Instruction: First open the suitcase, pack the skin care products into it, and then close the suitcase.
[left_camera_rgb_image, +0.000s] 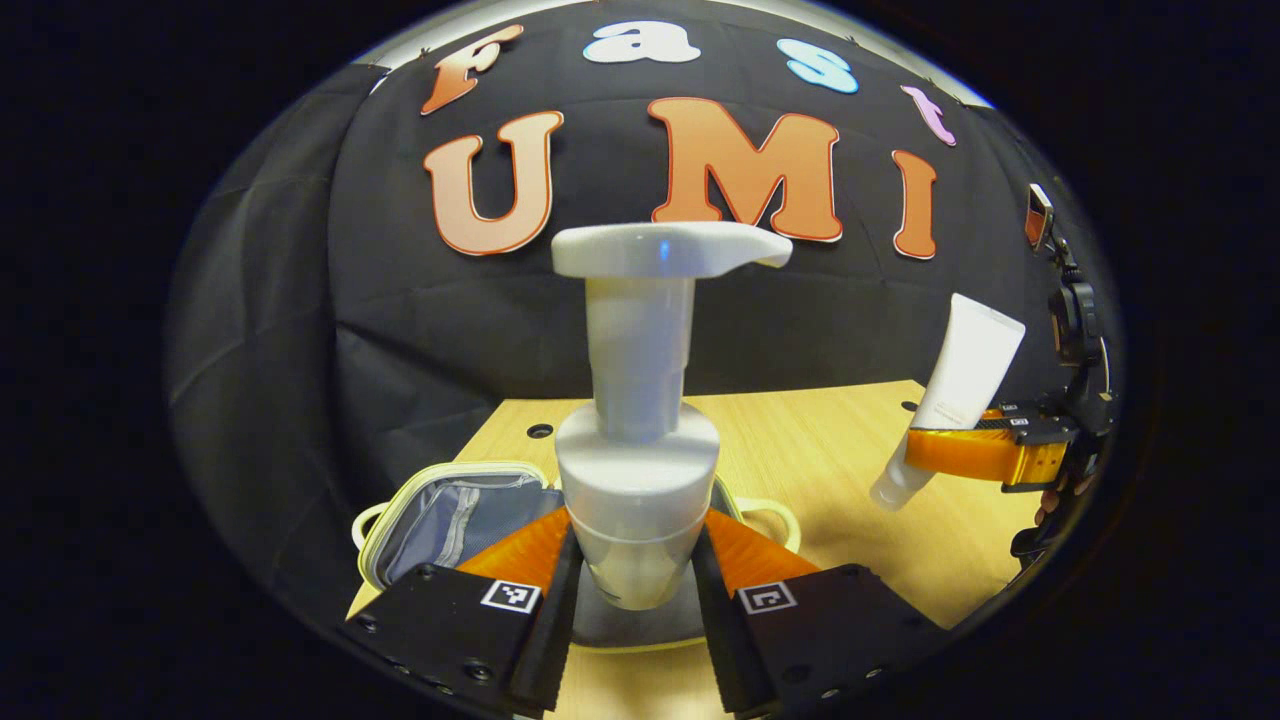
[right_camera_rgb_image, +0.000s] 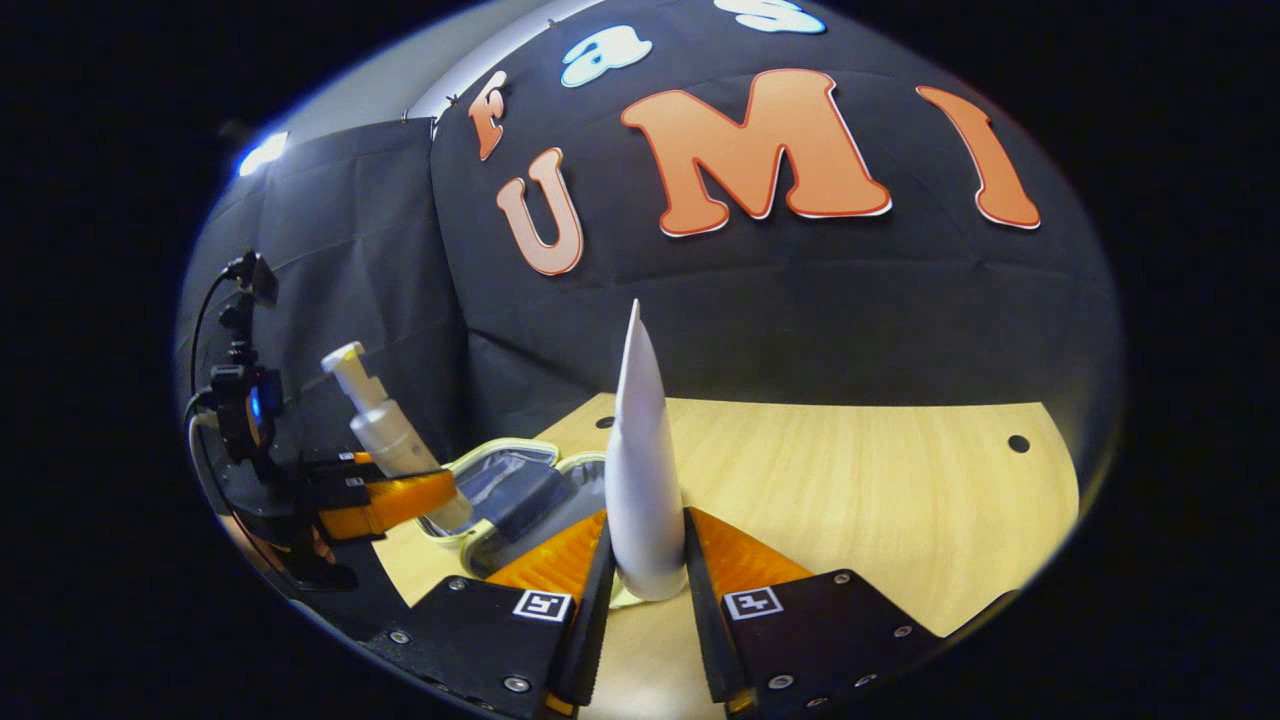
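1. Left gripper (left_camera_rgb_image: 632, 585) is clamping one white pump bottle (left_camera_rgb_image: 636, 420) upright between its fingers, directly above the open suitcase (left_camera_rgb_image: 450, 510).
2. Right gripper (right_camera_rgb_image: 647, 575) is pinching one white tube (right_camera_rgb_image: 640, 470), tip up, beside the suitcase rim (right_camera_rgb_image: 560, 465).
3. Bare wooden table (right_camera_rgb_image: 850, 490) is stretching ahead to its far edge.

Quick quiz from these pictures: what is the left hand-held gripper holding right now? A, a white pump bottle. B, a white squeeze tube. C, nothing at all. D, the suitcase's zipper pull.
A: in the left gripper view, the left hand-held gripper has both fingers pressed on the white pump bottle, above the open suitcase.
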